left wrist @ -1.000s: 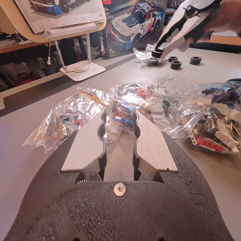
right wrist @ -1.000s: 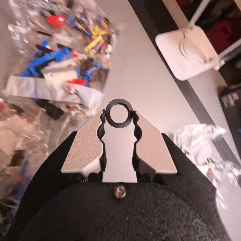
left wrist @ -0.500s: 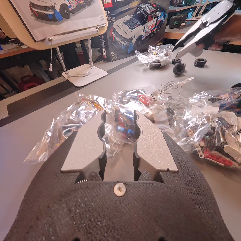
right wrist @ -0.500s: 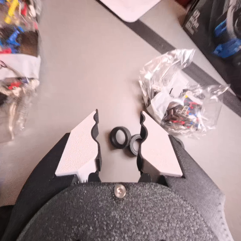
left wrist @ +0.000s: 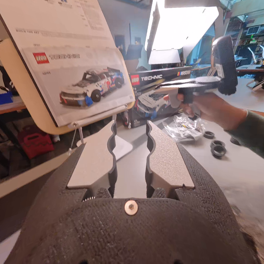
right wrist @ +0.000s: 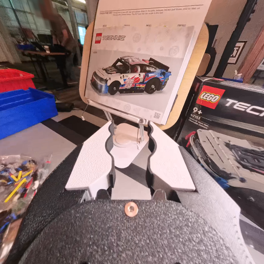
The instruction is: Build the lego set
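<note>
Both grippers are up in the air above the grey counter (left wrist: pixel 235 171), and both hold nothing. The left gripper (left wrist: pixel 130 125) has its fingers spread apart. The right gripper (right wrist: pixel 129 125) has its fingers spread apart too. Both point at the picture book (right wrist: pixel 135 68) of the race car, which leans on a white stand (right wrist: pixel 125 145). The black lego box (right wrist: pixel 231 128) stands just beside it. A clear bag of pieces (left wrist: pixel 184 130) lies near the box, with black tyres (left wrist: pixel 217 148) next to it. Another bag of small pieces (right wrist: pixel 17 181) lies on the left.
</note>
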Demonstrator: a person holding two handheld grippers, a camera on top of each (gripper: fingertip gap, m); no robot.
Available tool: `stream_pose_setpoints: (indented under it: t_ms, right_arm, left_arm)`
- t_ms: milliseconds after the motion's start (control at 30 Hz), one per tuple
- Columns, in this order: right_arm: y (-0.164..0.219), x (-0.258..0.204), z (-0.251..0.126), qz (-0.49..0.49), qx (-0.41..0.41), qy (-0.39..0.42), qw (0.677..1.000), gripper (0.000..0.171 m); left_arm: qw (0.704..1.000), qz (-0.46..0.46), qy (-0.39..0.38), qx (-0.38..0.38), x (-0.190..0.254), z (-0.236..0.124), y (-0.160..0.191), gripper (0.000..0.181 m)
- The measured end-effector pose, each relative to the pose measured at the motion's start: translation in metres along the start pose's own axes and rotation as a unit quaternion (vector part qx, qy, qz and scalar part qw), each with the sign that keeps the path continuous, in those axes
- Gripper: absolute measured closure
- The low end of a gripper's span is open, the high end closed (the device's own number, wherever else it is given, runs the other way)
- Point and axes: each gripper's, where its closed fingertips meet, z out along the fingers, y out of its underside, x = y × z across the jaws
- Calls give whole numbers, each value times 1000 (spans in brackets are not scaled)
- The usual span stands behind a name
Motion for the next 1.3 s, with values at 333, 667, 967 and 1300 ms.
stream_pose_setpoints:
  t_ms: [333,667,967,1300]
  right_arm:
    - [-20,-43,-24,41,16,-56,997,127]
    - [19,-26,-27,45,14,-37,998,137]
    - [27,-2,15,-4,23,31,999,139]
    - [18,46,95,-47,32,102,993,133]
  left_arm:
    - [996,77,-42,-4,-31,11,-1,142]
    - [995,87,-43,20,-32,16,-6,145]
    - [996,45,-69,32,-67,0,-6,147]
    - [997,25,-67,4,-79,6,19,148]
